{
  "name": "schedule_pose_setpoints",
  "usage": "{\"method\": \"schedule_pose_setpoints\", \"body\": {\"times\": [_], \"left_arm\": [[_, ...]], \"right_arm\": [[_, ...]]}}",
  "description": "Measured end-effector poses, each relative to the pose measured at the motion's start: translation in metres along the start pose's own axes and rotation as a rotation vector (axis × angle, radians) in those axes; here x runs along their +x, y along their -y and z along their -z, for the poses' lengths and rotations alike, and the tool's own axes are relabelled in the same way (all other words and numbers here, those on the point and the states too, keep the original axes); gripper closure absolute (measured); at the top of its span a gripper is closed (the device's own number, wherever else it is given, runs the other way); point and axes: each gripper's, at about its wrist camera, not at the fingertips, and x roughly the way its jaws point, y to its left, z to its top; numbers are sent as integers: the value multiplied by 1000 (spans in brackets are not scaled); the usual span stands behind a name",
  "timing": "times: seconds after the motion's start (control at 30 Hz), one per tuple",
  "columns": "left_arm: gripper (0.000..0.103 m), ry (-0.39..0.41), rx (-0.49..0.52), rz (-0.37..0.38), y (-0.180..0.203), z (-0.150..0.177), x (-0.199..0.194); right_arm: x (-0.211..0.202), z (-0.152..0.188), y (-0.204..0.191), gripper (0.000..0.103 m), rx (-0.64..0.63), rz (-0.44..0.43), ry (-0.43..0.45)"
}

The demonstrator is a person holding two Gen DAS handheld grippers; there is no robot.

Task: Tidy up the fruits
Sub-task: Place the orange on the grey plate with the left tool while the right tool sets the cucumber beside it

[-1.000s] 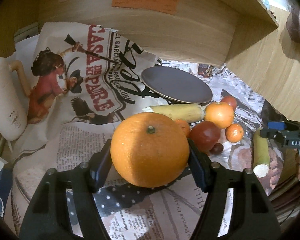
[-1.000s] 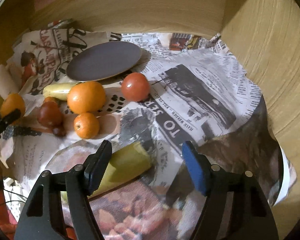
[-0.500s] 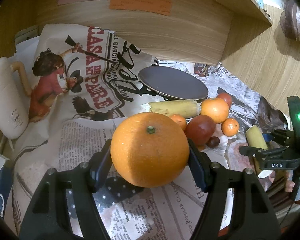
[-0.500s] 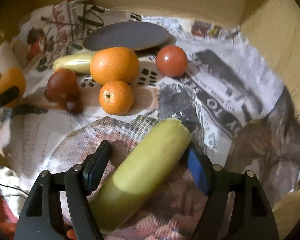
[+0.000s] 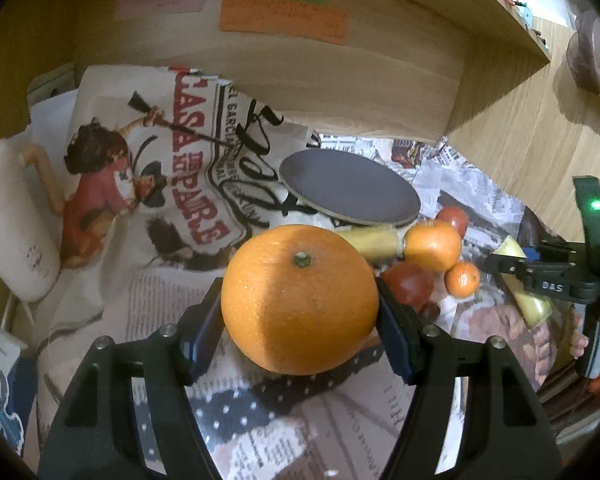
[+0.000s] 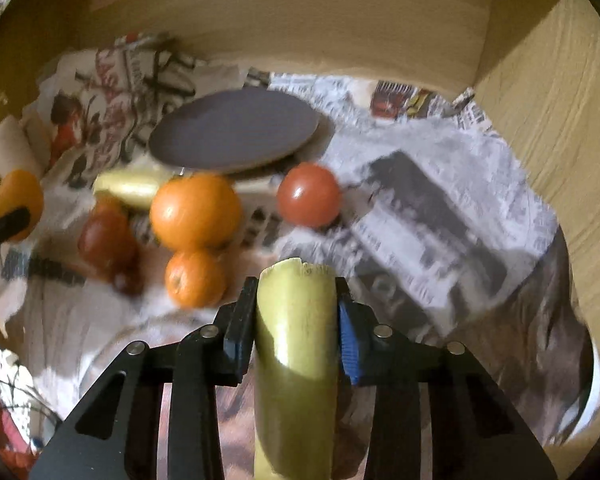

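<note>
My left gripper is shut on a large orange and holds it above the newspaper. My right gripper is shut on a yellow-green banana piece, lifted off the paper; it also shows in the left wrist view. A dark round plate lies at the back. Before it lie a second banana piece, an orange, a small mandarin, a tomato and a dark red fruit.
Newspaper covers the wooden desk. A wooden back wall with sticky notes and a side wall close in the space. A white mug-like object stands at the far left.
My right gripper has closed on the banana piece and lifted it. My left gripper still holds the large orange, moved slightly nearer the plate.
</note>
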Motion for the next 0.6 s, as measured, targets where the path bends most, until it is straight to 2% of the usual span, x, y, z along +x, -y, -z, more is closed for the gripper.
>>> {"method": "schedule_pose_setpoints", "body": {"times": [0.13,0.27,0.33,0.4,0.47,0.6], "left_arm": [[34,9,4,1,9,-12,4],[34,16,11,0,15,-20,8],[34,14,16,-3,17,-22,11],[34,7,21,-6,18,-27,15],[34,-3,19,-6,19,-32,21],[34,-19,18,-1,21,-42,33]], "right_arm": [[25,-2,3,69,-5,-31,-102],[13,9,0,60,-41,-19,-82],[8,17,2,60,-38,-33,-85],[3,25,5,62,-42,-32,-85],[0,30,9,69,-38,-38,-70],[-2,25,12,70,-35,-39,-38]]}}
